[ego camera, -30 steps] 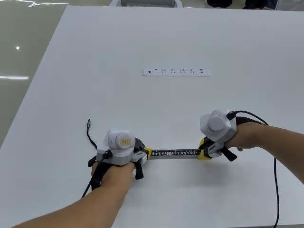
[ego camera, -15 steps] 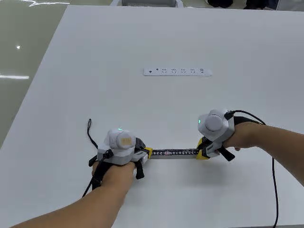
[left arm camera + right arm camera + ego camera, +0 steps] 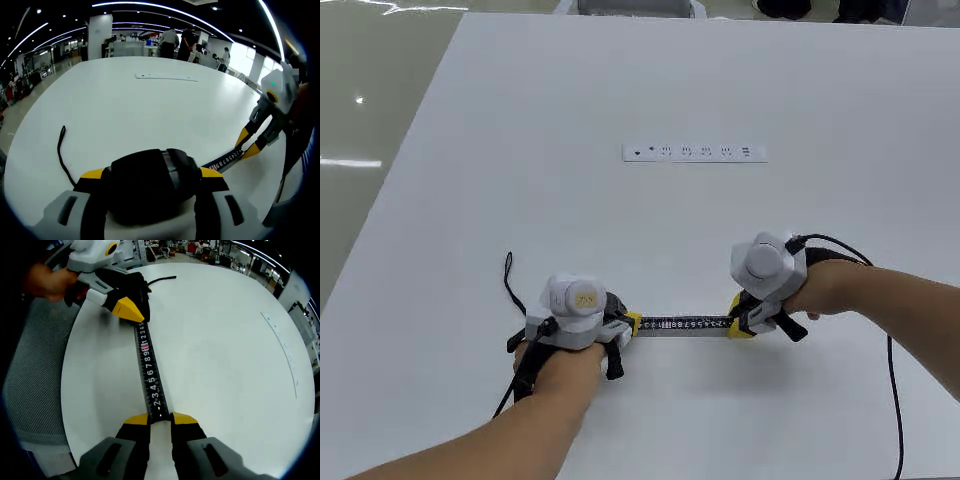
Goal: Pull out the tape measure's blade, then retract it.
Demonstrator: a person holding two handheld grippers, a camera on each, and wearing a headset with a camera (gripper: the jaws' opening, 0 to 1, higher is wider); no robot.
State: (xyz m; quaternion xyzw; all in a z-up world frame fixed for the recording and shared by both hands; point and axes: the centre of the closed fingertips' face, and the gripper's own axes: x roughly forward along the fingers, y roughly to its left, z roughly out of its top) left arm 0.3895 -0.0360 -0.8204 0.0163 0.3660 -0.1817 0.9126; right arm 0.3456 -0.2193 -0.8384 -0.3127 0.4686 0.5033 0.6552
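The tape measure's case [image 3: 150, 192] is clamped in the left claw [image 3: 152, 174], so that it is anchored on the surface [image 3: 720, 80]. From the case the blade [image 3: 149, 365] is drawn out flat toward 3 o'clock, and its tip is pinched in the right claw [image 3: 160, 419] (numerals face up, so no twist is seen). A power strip [image 3: 693, 152] lies well apart at 12 o'clock. The opposed grips are judged to let the blade's tension be controlled during retraction.
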